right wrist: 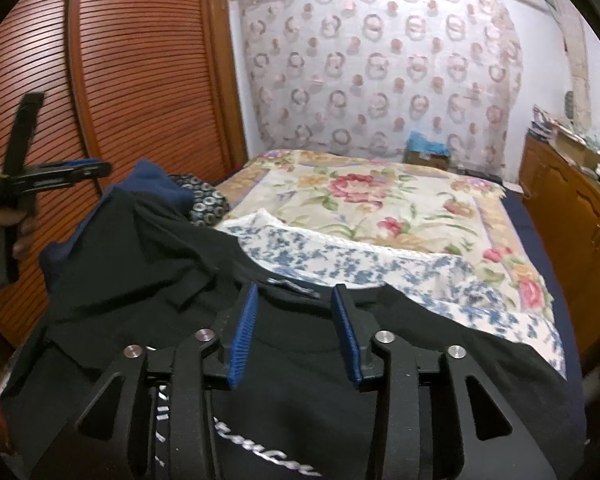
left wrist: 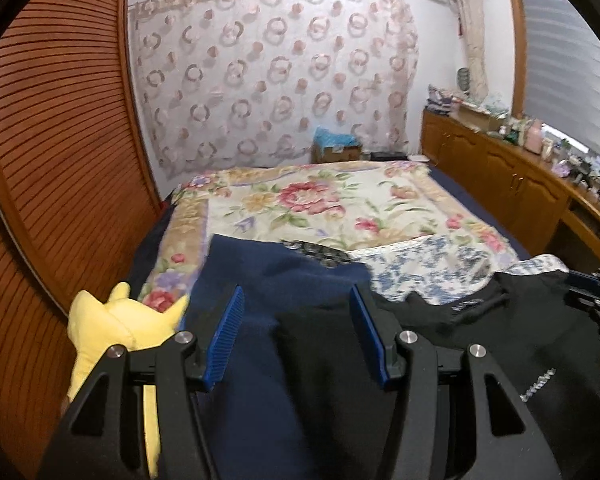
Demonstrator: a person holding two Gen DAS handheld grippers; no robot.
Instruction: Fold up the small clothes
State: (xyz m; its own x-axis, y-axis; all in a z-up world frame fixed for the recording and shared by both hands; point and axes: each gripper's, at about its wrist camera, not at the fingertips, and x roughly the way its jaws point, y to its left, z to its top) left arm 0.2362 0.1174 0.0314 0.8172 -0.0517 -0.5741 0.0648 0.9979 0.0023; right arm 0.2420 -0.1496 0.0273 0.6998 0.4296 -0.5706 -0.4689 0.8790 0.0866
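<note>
A black T-shirt with white lettering lies crumpled at the near end of the bed, its collar right under my right gripper. The right jaws stand open, with the blue pads clear of the cloth. My left gripper hovers open over a navy garment and an edge of the black T-shirt, gripping nothing. In the right wrist view a hand holds the left gripper above the pile at the left. A blue-and-white floral cloth lies beyond the shirt.
The bed carries a floral blanket. A yellow plush toy sits at its near left corner beside louvred wooden doors. A dark patterned cloth peeks from behind the navy garment. A cluttered wooden cabinet lines the right wall.
</note>
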